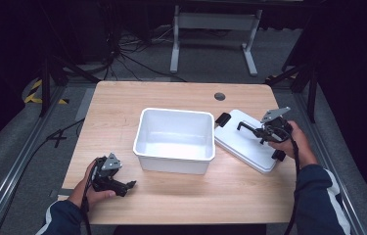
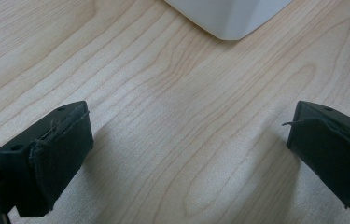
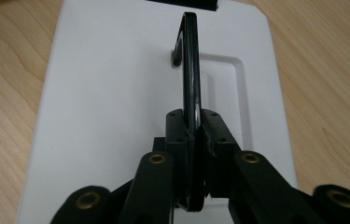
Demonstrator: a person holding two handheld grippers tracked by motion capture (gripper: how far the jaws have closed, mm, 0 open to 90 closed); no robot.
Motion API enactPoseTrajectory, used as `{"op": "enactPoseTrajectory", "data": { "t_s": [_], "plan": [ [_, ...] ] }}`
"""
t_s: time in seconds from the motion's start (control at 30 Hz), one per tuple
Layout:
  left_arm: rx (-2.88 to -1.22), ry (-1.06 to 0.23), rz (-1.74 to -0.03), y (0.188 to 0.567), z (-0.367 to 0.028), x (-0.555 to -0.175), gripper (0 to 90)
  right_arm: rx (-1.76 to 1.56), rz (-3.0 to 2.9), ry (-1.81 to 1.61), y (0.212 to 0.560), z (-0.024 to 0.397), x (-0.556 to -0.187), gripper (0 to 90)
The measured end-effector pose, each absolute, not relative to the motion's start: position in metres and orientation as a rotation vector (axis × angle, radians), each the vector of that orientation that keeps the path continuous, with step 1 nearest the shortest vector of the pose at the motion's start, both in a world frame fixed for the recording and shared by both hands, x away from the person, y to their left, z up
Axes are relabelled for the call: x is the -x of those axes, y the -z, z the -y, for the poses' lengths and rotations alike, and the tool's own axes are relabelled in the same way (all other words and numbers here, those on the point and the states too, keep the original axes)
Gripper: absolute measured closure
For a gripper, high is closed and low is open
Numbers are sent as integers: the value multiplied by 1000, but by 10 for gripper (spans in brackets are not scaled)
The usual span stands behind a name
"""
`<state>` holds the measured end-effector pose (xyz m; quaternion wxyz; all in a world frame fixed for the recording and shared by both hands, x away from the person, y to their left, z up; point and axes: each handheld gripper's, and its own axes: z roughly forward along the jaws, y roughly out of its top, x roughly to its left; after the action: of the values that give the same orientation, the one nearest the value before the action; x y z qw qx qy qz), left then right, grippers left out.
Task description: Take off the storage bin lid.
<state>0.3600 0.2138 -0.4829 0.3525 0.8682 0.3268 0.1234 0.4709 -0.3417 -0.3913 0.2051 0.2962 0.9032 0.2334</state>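
Right gripper [image 3: 193, 135] clamped on the lid [image 1: 242, 142] handle [image 3: 190, 56] (beside the white bin [image 1: 175, 139]); left gripper [image 2: 186, 149] jaws apart

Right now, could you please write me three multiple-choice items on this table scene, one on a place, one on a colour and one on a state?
1. Where does the lid lie?
A. inside the bin
B. on the table beside the bin
C. on the floor

2. What colour is the lid's handle?
A. black
B. red
C. white

3. How stand the left gripper's jaws?
A. shut on the bin
C. shut on the handle
B. open over bare wood

Answers:
1 B, it rests flat on the table right of the white bin.
2 A, black against the white lid.
3 B, nothing lies between them; the right gripper grips the handle.
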Motion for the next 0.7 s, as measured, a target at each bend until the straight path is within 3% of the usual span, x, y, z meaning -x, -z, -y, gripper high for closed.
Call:
{"op": "enactPoseTrajectory", "data": {
  "t_s": [0.37, 0.7],
  "plan": [
    [-2246, -319, -846, 483, -214, -360, 6, -847, -2438, -734, 375, 349, -465, 748],
    [-2246, -319, -846, 483, -214, -360, 7, -880, -2379, -783, 367, 351, -456, 625]
  ]
}}
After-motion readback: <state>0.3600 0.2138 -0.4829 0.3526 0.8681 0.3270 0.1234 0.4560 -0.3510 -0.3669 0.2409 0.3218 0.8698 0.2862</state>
